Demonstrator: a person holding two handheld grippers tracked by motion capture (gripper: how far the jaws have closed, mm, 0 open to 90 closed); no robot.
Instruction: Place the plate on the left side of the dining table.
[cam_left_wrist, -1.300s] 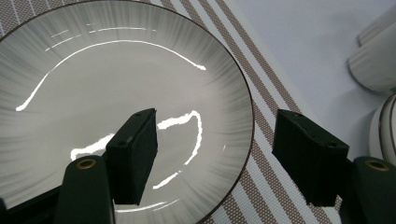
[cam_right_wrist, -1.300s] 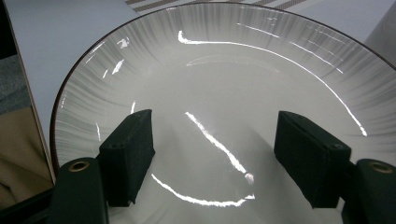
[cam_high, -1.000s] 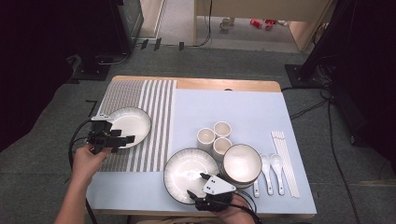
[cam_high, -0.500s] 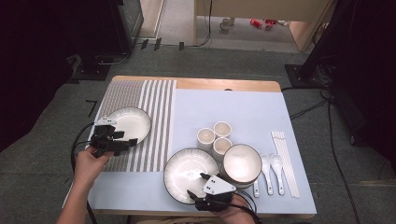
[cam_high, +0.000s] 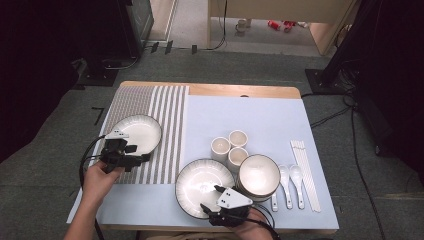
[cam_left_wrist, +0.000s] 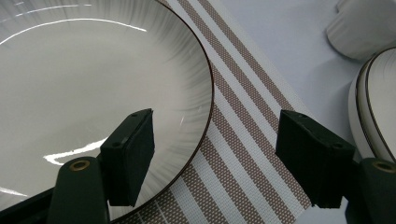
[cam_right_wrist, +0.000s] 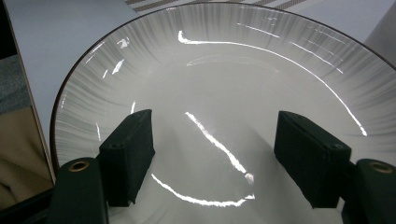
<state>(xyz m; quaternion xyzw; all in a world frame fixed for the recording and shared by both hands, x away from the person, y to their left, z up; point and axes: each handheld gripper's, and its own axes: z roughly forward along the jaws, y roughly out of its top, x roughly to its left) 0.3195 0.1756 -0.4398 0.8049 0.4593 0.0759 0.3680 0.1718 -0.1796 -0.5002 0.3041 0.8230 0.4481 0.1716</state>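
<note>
Right gripper (cam_high: 216, 192) at the bottom centre of the high view, held in a hand (cam_high: 250, 227) at the frame's lower edge, jaws apart and clamped on nothing. Poised over the near rim of the striped-rim plate (cam_high: 202, 180), lying on the pale blue mat (cam_high: 260, 120) just left of the bowl (cam_high: 258, 175). Seen in the right gripper view as 2 black jaws standing wide over the glossy white plate (cam_right_wrist: 219, 88), nothing between the pads.

Left gripper (cam_high: 142, 158) at the lower left of the high view, gripped by the left hand (cam_high: 100, 175), likewise apart and empty. Pointing right along the near edge of the second plate (cam_high: 137, 132), set on the striped placemat (cam_high: 160, 105). In the left gripper view, 1 jaw over the plate's (cam_left_wrist: 93, 74) rim, the other over the brown-and-white stripes (cam_left_wrist: 243, 130); whether touching the plate, cannot tell.

Right of the bowl, 3 white spoons (cam_high: 290, 182) side by side, then white chopsticks (cam_high: 305, 172) near the right edge of the mat. Farther up, 3 cups (cam_high: 232, 145) clustered at centre frame, just beyond the plate and bowl. Beyond all, bare wooden table edge (cam_high: 240, 91) across the upper middle.
</note>
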